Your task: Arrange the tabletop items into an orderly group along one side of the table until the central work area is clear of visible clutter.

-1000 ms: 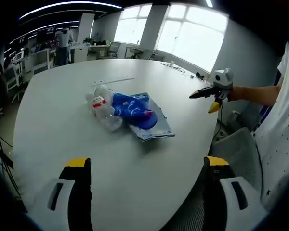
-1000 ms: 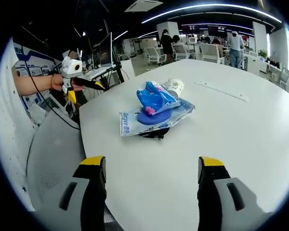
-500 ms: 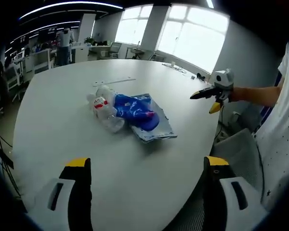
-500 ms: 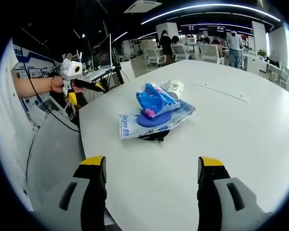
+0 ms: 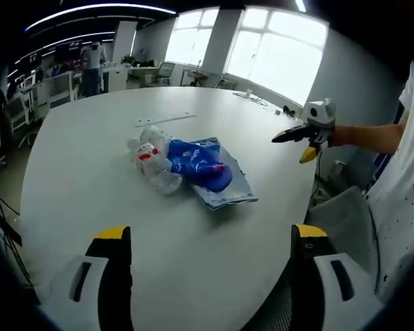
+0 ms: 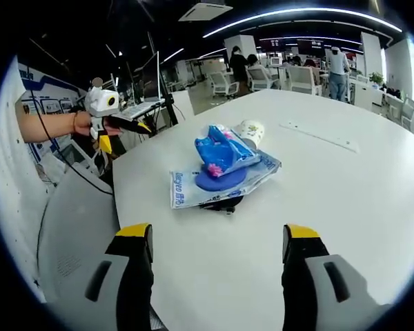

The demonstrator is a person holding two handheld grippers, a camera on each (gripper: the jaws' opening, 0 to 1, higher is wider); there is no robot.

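A pile of items lies on the white oval table [image 5: 90, 186]. It holds a crumpled clear bottle [image 5: 152, 160] with a red label, a blue bag [image 5: 196, 160], and a flat blue-and-white packet [image 5: 229, 189] underneath. In the right gripper view the same blue bag [image 6: 224, 150] lies on the packet [image 6: 190, 191], and the bottle [image 6: 250, 131] is behind it. My left gripper [image 5: 207, 241] is open, well short of the pile. My right gripper [image 6: 217, 238] is also open and holds nothing. Each gripper appears in the other's view, held off the table edge: right gripper [image 5: 298, 141], left gripper [image 6: 121, 127].
A thin white strip [image 5: 164, 118] lies on the table beyond the pile. A grey chair [image 5: 338, 214] stands at the table's near edge beside the person. Office desks, chairs and people fill the background, with bright windows [image 5: 276, 55] behind.
Both views have drifted slightly, so the pile sits a bit differently in each frame. Nothing on the table has moved, and both grippers have stayed open.
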